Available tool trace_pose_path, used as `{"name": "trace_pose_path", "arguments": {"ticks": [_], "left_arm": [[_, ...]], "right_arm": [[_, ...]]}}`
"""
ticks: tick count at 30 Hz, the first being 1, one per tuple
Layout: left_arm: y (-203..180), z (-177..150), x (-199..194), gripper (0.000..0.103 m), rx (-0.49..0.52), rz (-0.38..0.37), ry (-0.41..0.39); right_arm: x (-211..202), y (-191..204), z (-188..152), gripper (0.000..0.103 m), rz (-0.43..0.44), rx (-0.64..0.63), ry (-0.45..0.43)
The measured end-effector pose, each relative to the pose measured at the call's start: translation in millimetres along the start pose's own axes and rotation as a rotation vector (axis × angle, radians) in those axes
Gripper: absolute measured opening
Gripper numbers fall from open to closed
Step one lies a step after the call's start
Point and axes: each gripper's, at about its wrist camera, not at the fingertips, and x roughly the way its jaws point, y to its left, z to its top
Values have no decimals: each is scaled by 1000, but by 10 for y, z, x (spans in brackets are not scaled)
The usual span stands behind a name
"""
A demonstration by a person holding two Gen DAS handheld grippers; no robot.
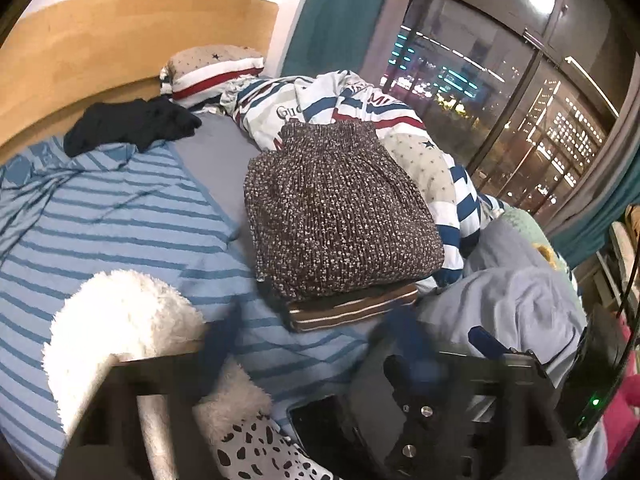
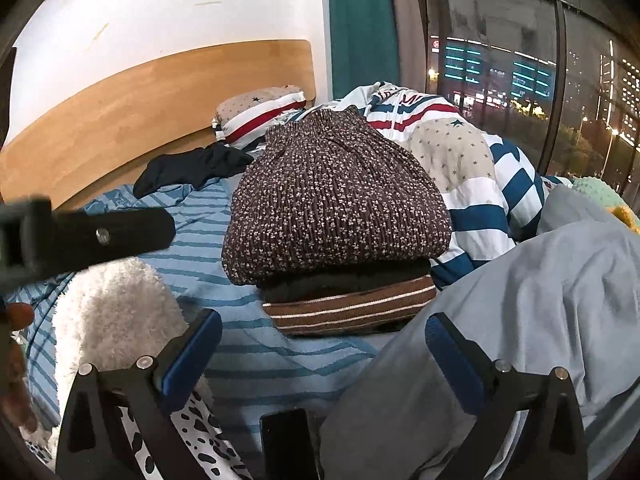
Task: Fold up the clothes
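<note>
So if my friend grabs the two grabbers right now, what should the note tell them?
Right gripper: open, empty, over the blue striped sheet.
Left gripper: blurred in its own view, so open or shut is unclear; nothing is visibly in it.
Done: a folded pile, with the speckled brown knit on top of a dark piece and the brown striped garment.
Left, probably: the dark garment crumpled near the headboard, the white fluffy item to the left, and the grey-blue cloth to the right.
</note>
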Motion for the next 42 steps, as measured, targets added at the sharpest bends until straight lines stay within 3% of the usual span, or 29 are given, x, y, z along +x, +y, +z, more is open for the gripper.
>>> {"name": "trace_pose_path", "arguments": {"ticks": [1, 2, 9, 14, 15, 16, 18, 25, 42], "left_arm": [[12, 2, 11, 7, 3, 5, 7], [18, -1, 26, 2, 11, 18, 15], [-32, -27, 51, 0, 34, 15, 26], [-76, -21, 7, 0, 55, 27, -12], [-79, -17, 5, 9, 55, 34, -15], [-83, -13, 3, 47, 56, 41, -18], [-90, -4, -2, 103, 57, 56, -24], [-116, 21, -15, 103, 61, 102, -41], [-180, -24, -4, 103, 77, 86, -24]], "right_arm": [[3, 2, 4, 103, -3, -2, 1], [5, 6, 9, 103, -4, -4, 2], [5, 42, 45, 103, -21, -23, -3], [4, 18, 51, 103, -21, -18, -6], [4, 10, 55, 103, -20, -18, -7], [2, 3, 58, 103, -21, -17, -7], [-14, -4, 60, 103, -28, -16, -11], [-46, -34, 95, 103, -21, -8, -19], [-22, -41, 79, 103, -25, -8, -13]]}}
